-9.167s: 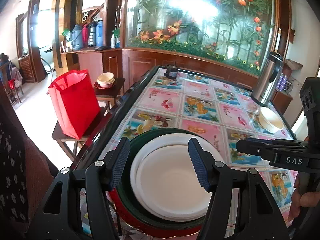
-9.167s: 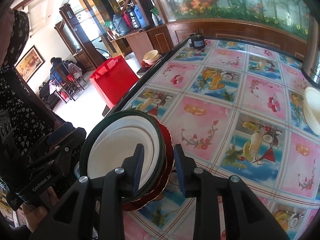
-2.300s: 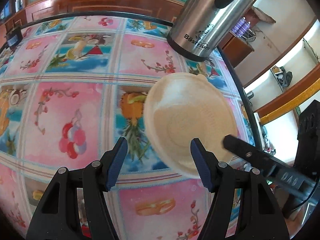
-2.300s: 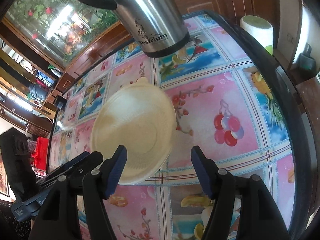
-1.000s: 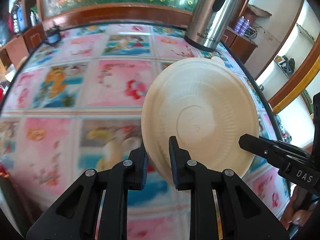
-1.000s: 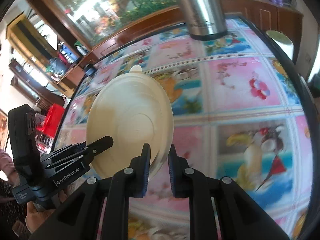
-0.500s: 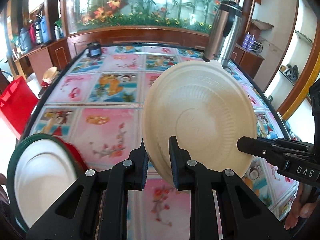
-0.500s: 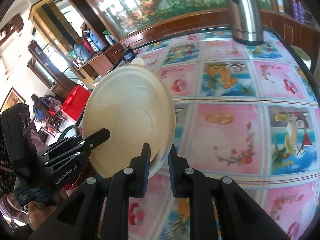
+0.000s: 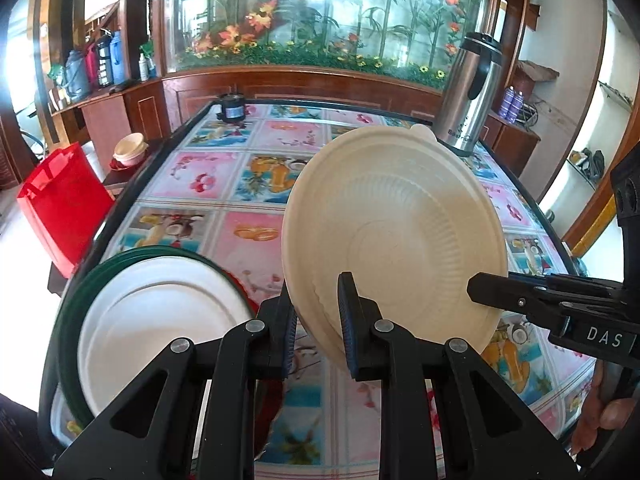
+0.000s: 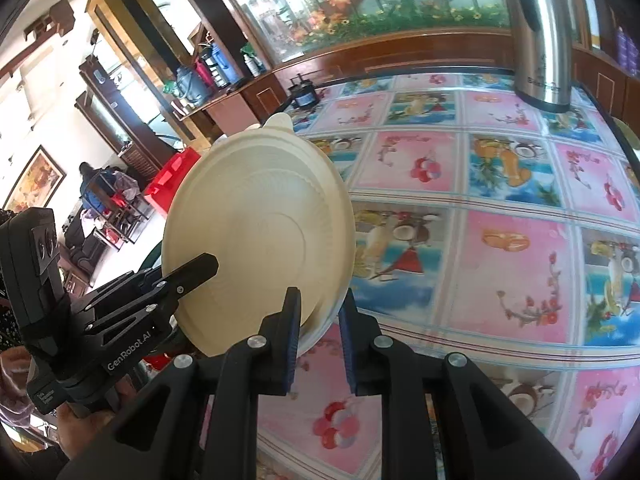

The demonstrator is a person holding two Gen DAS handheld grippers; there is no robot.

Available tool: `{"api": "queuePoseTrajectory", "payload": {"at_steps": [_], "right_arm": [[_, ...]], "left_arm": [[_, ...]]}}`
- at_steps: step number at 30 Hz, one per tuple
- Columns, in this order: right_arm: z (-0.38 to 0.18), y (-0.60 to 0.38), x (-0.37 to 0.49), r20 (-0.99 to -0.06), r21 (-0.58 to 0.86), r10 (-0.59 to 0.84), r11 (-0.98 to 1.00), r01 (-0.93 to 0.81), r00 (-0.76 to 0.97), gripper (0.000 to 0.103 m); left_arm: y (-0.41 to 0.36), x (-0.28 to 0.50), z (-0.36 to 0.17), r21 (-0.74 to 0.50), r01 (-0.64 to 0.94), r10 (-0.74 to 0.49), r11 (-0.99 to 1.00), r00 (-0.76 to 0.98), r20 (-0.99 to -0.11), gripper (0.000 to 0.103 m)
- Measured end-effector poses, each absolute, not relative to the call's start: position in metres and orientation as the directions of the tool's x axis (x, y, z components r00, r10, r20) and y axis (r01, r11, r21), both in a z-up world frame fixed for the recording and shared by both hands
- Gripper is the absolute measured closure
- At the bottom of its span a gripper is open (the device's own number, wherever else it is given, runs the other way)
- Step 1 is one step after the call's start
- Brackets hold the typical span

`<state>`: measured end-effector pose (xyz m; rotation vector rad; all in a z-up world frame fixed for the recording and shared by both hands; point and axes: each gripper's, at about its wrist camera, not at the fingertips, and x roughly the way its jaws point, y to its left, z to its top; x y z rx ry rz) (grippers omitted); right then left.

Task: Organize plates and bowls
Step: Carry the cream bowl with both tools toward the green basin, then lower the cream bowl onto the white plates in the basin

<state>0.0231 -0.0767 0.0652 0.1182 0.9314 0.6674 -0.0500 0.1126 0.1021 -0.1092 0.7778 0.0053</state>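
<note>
A cream ribbed bowl (image 9: 396,232) is held in the air between both grippers, tilted on edge. My left gripper (image 9: 316,320) is shut on its left rim. My right gripper (image 10: 318,320) is shut on its opposite rim; the bowl also shows in the right wrist view (image 10: 260,236). A stack of plates, white plate (image 9: 156,312) on a green plate (image 9: 76,280) on a red one, sits at the table's near left corner, left of and below the bowl.
A steel thermos (image 9: 468,92) stands at the table's far right. A small black jar (image 9: 230,108) stands at the far edge. A red bag (image 9: 60,208) and a stool with cream bowls (image 9: 128,150) are left of the table (image 9: 248,184).
Both grippers have carried the bowl back toward the near left corner. The plate stack has come further into the left wrist view, closer to the bowl.
</note>
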Motion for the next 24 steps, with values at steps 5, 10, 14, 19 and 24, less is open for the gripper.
{"api": "queuePoseTrajectory", "payload": {"at_steps": [5,10,14,19,24], "right_arm": [[0.073,-0.059,0.016,-0.697,0.365,0.593,0.777,-0.513,0.403,0.084],[0.077,-0.032,0.014,-0.699,0.355,0.604,0.758,-0.547,0.384,0.084],[0.080,-0.008,0.012,-0.697,0.351,0.619,0.734,-0.581,0.361,0.084],[0.079,0.026,0.008,-0.707,0.344,0.630,0.704,-0.621,0.321,0.084],[0.070,0.054,0.002,-0.729,0.337,0.627,0.679,-0.653,0.275,0.083]], "left_arm": [[0.133,-0.062,0.106,-0.107,-0.075,-0.021,0.991,0.717,-0.696,0.084],[0.158,-0.073,0.112,-0.120,-0.110,-0.002,0.987,0.727,-0.687,0.084],[0.182,-0.082,0.118,-0.131,-0.151,0.022,0.980,0.734,-0.679,0.084],[0.212,-0.096,0.112,-0.139,-0.208,0.057,0.968,0.725,-0.686,0.084],[0.232,-0.107,0.103,-0.152,-0.241,0.068,0.958,0.712,-0.699,0.084]]}}
